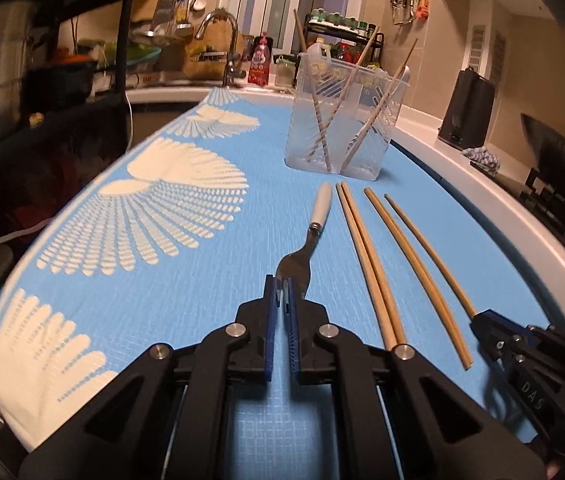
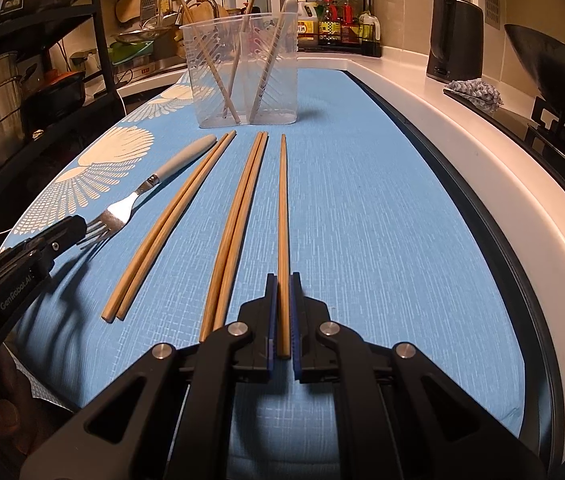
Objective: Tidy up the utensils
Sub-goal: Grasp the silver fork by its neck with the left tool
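Observation:
A fork (image 1: 319, 210) with a white handle lies on the blue mat (image 1: 202, 300), its handle pointing away from me. My left gripper (image 1: 281, 280) is shut on its tines, also seen in the right wrist view, where the left gripper (image 2: 80, 232) meets the fork (image 2: 122, 210). My right gripper (image 2: 283, 278) is shut on the near end of a single wooden chopstick (image 2: 282, 200) lying flat. Two pairs of chopsticks (image 2: 170, 224) (image 2: 238, 216) lie between the fork and that chopstick. Beyond them a clear plastic container (image 2: 242, 80) holds several upright chopsticks. The right gripper (image 1: 476, 316) shows at the lower right of the left wrist view.
Right of the mat (image 2: 362, 200) runs a white countertop (image 2: 462, 152) with a black appliance (image 2: 456, 36), a grey cloth (image 2: 474, 92) and a wok (image 2: 554, 64) on a stove. A bottle rack (image 2: 334, 20) stands at the back, with a faucet (image 1: 222, 40) behind. A dark shelf unit (image 2: 22, 80) stands left.

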Motion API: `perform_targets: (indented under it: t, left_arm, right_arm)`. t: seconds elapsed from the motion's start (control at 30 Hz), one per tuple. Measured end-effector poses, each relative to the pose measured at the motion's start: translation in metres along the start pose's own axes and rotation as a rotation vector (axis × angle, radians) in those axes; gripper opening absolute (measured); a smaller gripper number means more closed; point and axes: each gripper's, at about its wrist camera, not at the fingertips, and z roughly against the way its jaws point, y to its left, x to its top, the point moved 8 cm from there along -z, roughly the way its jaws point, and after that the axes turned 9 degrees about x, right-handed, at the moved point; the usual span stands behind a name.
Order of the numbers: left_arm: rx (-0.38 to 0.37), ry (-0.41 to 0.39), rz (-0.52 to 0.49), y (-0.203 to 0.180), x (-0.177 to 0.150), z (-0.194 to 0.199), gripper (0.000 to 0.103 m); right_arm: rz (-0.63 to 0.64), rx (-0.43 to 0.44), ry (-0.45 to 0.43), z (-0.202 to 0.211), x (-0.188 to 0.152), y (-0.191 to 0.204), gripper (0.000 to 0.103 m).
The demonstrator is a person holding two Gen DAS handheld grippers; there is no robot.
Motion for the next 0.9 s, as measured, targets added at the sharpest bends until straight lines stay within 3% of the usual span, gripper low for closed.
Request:
perform_targets:
  t: [0.07,0.23,0.3,0.5,0.9]
  left_arm:
    - [0.022,-0.034,-0.031,-0.001,0.003,0.005,0.006]
    - [0.119,-0.1,-0.218,-0.02,0.001,0.011,0.006]
    - [0.112,-0.1,-0.254,-0.026,-0.004,0.01,0.007]
    - [0.062,-0.073,-0.207,-0.023,-0.004,0.009,0.007]
    - [0.06,-0.047,-0.18,-0.027,-0.007,-0.001,0.008]
  right_arm:
    - [0.001,0.0,0.0,0.0,0.0,0.0,0.006]
    - [0.004,-0.002,-0.001,0.0,0.001,0.001,0.006]
    - [0.003,-0.001,-0.001,0.0,0.0,0.001,0.006]
    - [0.003,-0.001,-0.001,0.0,0.0,0.001,0.006]
    - [0.001,0.0,-0.001,0.0,0.0,0.001,0.006]
